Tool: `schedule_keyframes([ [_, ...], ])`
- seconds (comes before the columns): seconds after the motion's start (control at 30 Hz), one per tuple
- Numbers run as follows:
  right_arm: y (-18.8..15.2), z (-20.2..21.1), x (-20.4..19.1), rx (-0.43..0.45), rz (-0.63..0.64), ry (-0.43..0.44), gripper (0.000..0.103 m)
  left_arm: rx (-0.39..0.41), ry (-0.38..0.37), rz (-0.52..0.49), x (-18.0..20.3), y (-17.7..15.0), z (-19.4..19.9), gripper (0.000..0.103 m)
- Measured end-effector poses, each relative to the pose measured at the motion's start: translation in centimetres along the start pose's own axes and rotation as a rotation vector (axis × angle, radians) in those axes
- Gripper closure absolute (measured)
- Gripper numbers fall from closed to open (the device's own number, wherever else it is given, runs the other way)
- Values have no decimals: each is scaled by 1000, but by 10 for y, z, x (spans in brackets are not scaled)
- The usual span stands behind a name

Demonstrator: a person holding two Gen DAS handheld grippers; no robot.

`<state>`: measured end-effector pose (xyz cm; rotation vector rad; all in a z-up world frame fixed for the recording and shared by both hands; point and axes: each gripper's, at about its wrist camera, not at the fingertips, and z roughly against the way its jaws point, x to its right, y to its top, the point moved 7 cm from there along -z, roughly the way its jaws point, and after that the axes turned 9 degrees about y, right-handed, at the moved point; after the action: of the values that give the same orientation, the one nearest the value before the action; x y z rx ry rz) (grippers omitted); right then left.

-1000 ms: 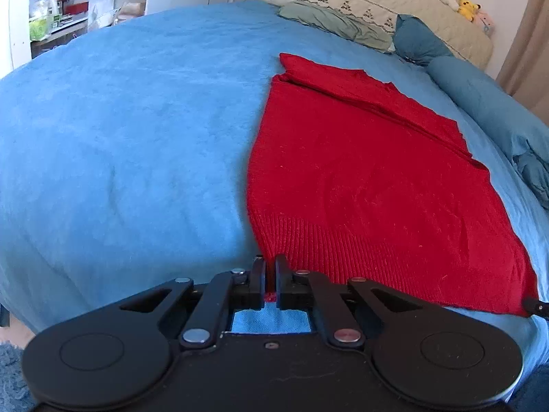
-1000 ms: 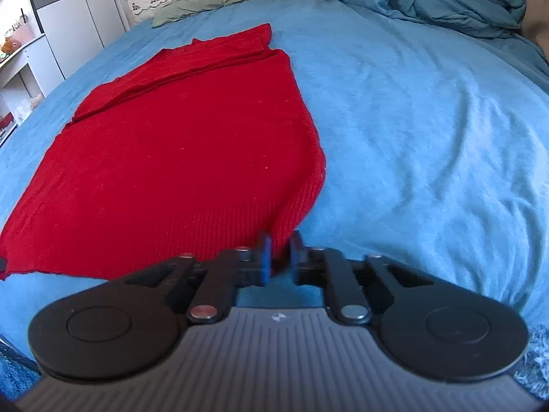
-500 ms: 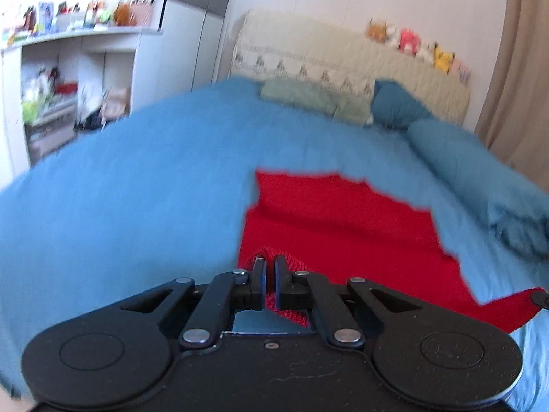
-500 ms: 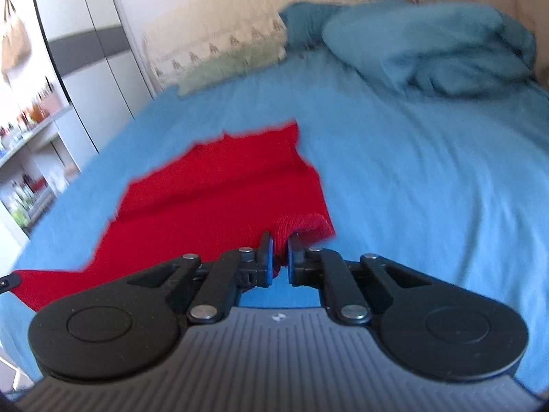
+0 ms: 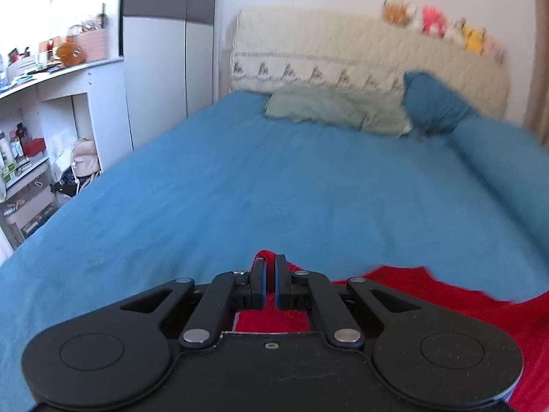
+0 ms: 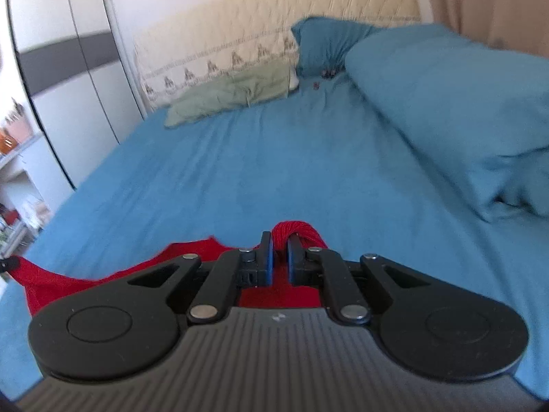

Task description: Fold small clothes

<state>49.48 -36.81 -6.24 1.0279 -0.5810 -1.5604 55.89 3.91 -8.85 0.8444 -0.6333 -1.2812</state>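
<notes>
A red knitted garment hangs between both grippers above the blue bed. My left gripper is shut on one hem corner, a red tuft poking out past its tips. My right gripper is shut on the other hem corner of the red garment, whose fabric bulges over the right finger. Most of the garment is hidden beneath the gripper bodies; only its lifted edge shows, stretching to the right in the left wrist view and to the left in the right wrist view.
A green pillow and a dark blue pillow lie at the cream headboard. A rolled blue duvet fills the bed's right side. Shelves and a wardrobe stand on the left.
Both grippers have lifted the hem off the bed and carried it forward toward the headboard. The flat red garment has dropped out of sight under the grippers.
</notes>
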Motion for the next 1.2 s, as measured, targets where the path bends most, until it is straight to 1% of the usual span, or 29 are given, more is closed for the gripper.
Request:
schedule_keyframes([
  [0.07, -5, -48, 14, -35, -6, -14, 80, -24, 39, -1, 11, -7, -43, 99],
  [0.17, -22, -105, 32, -101, -25, -51, 80, -71, 71, 10, 16, -28, -91, 99],
  [0.23, -32, -125, 36, -114, -16, -59, 80, -103, 87, 20, 16, -44, -115, 99],
  [0.3, -39, -137, 38, -113, 0, -63, 80, -115, 85, 35, 15, -53, -130, 98],
  [0.33, -41, -139, 39, -109, 1, -64, 79, -115, 80, 41, 13, -55, -133, 97],
  [0.37, -40, -142, 39, -104, 2, -64, 77, -114, 78, 51, 12, -57, -135, 90],
  [0.4, -39, -141, 41, -89, 2, -68, 74, -110, 77, 63, 10, -56, -135, 87],
  [0.43, -38, -139, 41, -76, 8, -77, 54, -109, 72, 75, 7, -55, -132, 71],
  [0.47, -36, -135, 40, -65, 26, -96, 19, -100, 70, 81, 4, -53, -127, 52],
  [0.5, -34, -128, 40, -40, 44, -122, 5, -89, 74, 80, 8, -49, -121, 46],
  [0.53, -32, -116, 38, -2, 66, -133, 0, -73, 81, 72, 6, -45, -111, 38],
  [0.57, -31, -103, 32, 26, 97, -105, 0, -47, 83, 53, 3, -41, -97, 32],
  [0.6, -33, -92, 27, 29, 127, -68, 0, -29, 71, 29, 4, -38, -84, 29],
  [0.63, -39, -80, 19, 21, 163, -41, 0, -7, 43, 8, 5, -38, -69, 24],
  [0.67, -44, -72, 13, 15, 193, -25, 0, 1, -4, -13, 9, -40, -55, 9],
  [0.7, -53, -63, 7, 5, 222, -12, 0, -3, -56, -30, 15, -45, -46, 0],
  [0.73, -64, -57, 1, -13, 250, -2, 0, -13, -113, -48, 21, -55, -38, 0],
  [0.77, -78, -54, -4, -50, 273, 6, 0, -47, -165, -79, 28, -68, -32, 0],
  [0.8, -92, -53, -8, -90, 285, 18, 0, -83, -195, -105, 35, -82, -29, 0],
  [0.83, -108, -53, -11, -127, 290, 38, 0, -100, -202, -131, 40, -97, -26, 0],
  [0.9, -128, -56, -13, -167, 291, 56, 0, -112, -194, -164, 46, -117, -23, 0],
  [0.97, -145, -59, -10, -197, 276, 41, 0, -150, -191, -161, 46, -134, -25, 0],
  [1.03, -160, -62, -1, -232, 247, 28, 0, -213, -194, -145, 41, -150, -32, 0],
  [1.07, -166, -61, 5, -233, 226, 21, 0, -239, -197, -138, 39, -156, -34, 0],
  [1.13, -167, -58, 19, -219, 184, 27, 0, -221, -212, -138, 35, -158, -30, 0],
  [1.17, -166, -58, 27, -223, 161, 10, 0, -229, -212, -140, 36, -158, -30, 0],
  [1.2, -166, -61, 29, -230, 138, 20, 0, -234, -213, -149, 37, -157, -33, 0],
])
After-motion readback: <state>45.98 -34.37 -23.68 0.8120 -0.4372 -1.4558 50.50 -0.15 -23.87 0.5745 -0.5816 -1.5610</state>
